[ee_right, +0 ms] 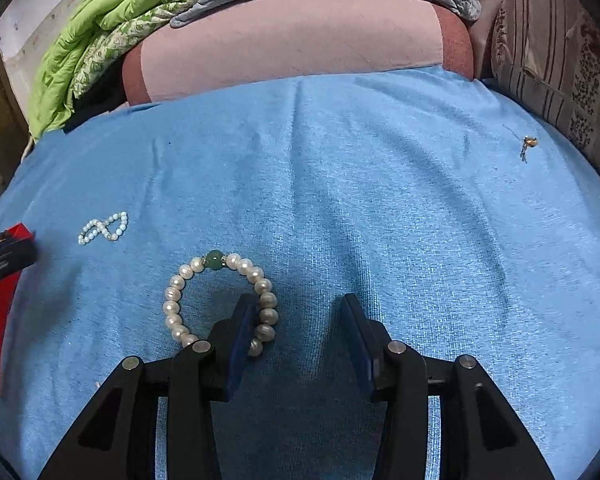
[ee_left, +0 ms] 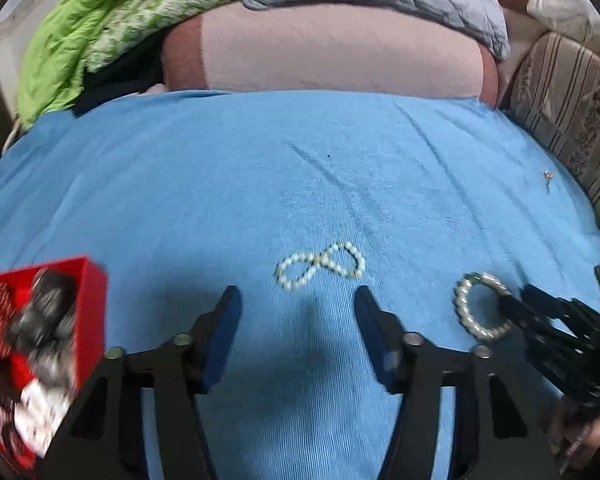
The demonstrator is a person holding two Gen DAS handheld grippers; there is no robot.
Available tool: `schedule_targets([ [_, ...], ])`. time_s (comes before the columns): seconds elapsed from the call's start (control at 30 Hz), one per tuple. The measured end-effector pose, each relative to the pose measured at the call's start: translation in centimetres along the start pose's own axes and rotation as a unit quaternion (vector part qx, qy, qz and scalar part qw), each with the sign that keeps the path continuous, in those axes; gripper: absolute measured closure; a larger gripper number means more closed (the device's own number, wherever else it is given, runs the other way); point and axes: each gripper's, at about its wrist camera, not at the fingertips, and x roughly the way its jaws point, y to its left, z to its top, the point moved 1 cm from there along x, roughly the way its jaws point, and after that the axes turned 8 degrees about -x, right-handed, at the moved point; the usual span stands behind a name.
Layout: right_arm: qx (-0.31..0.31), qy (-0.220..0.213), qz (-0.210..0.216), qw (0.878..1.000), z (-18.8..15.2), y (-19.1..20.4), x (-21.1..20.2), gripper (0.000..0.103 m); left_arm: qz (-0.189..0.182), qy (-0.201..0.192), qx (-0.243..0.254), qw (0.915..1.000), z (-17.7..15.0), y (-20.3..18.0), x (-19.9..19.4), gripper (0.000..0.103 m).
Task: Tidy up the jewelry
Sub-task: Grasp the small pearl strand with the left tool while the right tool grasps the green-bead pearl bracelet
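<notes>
Jewelry is lying scattered on the blue cloth (ee_right: pixel 380 208), probably spread flat so each piece can be picked singly. Going largest to smallest: the red box (ee_left: pixel 40 344) is sitting at the lower left of the left view, likely waiting to receive the pieces. The right gripper (ee_right: pixel 296 336) is standing open, its left finger reaching inside the pearl bracelet (ee_right: pixel 220 304) at lower centre, seemingly lining up to pinch one side of the ring. The left gripper (ee_left: pixel 298 320) is hanging open just below the small bead strand (ee_left: pixel 320 270), twisted into a figure eight. A tiny earring (ee_right: pixel 527 145) is resting far off at upper right.
</notes>
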Motion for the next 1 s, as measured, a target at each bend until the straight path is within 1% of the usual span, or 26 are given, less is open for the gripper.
schedule_targets([
  [0.2, 0.001, -0.005, 0.014, 1.000, -0.1, -0.2, 0.0, 0.048, 0.000, 0.033, 0.058, 0.9978, 0.7, -0.8, 4.4, 0.056],
  [0.27, -0.004, -0.005, 0.014, 1.000, -0.1, 0.0, 0.1, 0.046, -0.002, 0.035, 0.063, 0.9974, 0.8, -0.9, 5.1, 0.056],
  [0.37, -0.013, -0.003, 0.010, 1.000, -0.1, 0.3, 0.2, 0.044, -0.005, 0.035, 0.058, 0.9977, 1.1, -1.2, 5.4, 0.055],
  [0.4, -0.016, -0.003, 0.008, 1.000, -0.1, 0.4, 0.3, 0.044, -0.006, 0.038, 0.056, 0.9977, 1.0, -1.4, 5.4, 0.058],
  [0.43, -0.018, -0.003, 0.007, 1.000, 0.0, 0.5, 0.3, 0.044, -0.005, 0.039, 0.056, 0.9977, 0.9, -1.6, 5.2, 0.065],
  [0.47, -0.019, -0.003, 0.007, 1.000, 0.0, 0.5, 0.3, 0.044, -0.007, 0.040, 0.056, 0.9976, 0.8, -1.9, 5.1, 0.087],
  [0.5, -0.018, -0.004, 0.008, 1.000, 0.1, 0.5, 0.4, 0.044, -0.018, 0.045, 0.055, 0.9973, 0.6, -2.3, 4.9, 0.097],
  [0.57, -0.012, -0.008, 0.015, 1.000, 0.1, 0.3, 0.3, 0.046, -0.057, 0.057, 0.048, 0.9956, -0.1, -3.0, 4.3, 0.098],
  [0.6, -0.006, -0.011, 0.021, 1.000, 0.1, 0.0, 0.2, 0.048, -0.066, 0.059, 0.049, 0.9949, -0.3, -3.3, 4.0, 0.098],
  [0.63, -0.001, -0.013, 0.025, 1.000, 0.1, -0.2, 0.2, 0.054, -0.070, 0.058, 0.055, 0.9943, -0.8, -3.9, 3.7, 0.098],
  [0.73, 0.015, -0.015, 0.036, 0.999, 0.1, -0.8, 0.1, 0.058, -0.083, 0.060, 0.060, 0.9929, -1.6, -4.8, 3.2, 0.098],
  [0.8, 0.018, -0.016, 0.039, 0.999, 0.0, -0.8, 0.1, 0.058, -0.081, 0.058, 0.066, 0.9927, -2.0, -5.3, 3.0, 0.098],
  [0.87, 0.017, -0.015, 0.038, 0.999, 0.0, -0.7, 0.1, 0.058, -0.070, 0.053, 0.078, 0.9930, -2.0, -5.6, 3.2, 0.097],
  [1.0, 0.016, -0.016, 0.039, 0.999, 0.0, -0.6, 0.1, 0.057, -0.063, 0.059, 0.072, 0.9936, -1.7, -5.5, 3.8, 0.098],
])
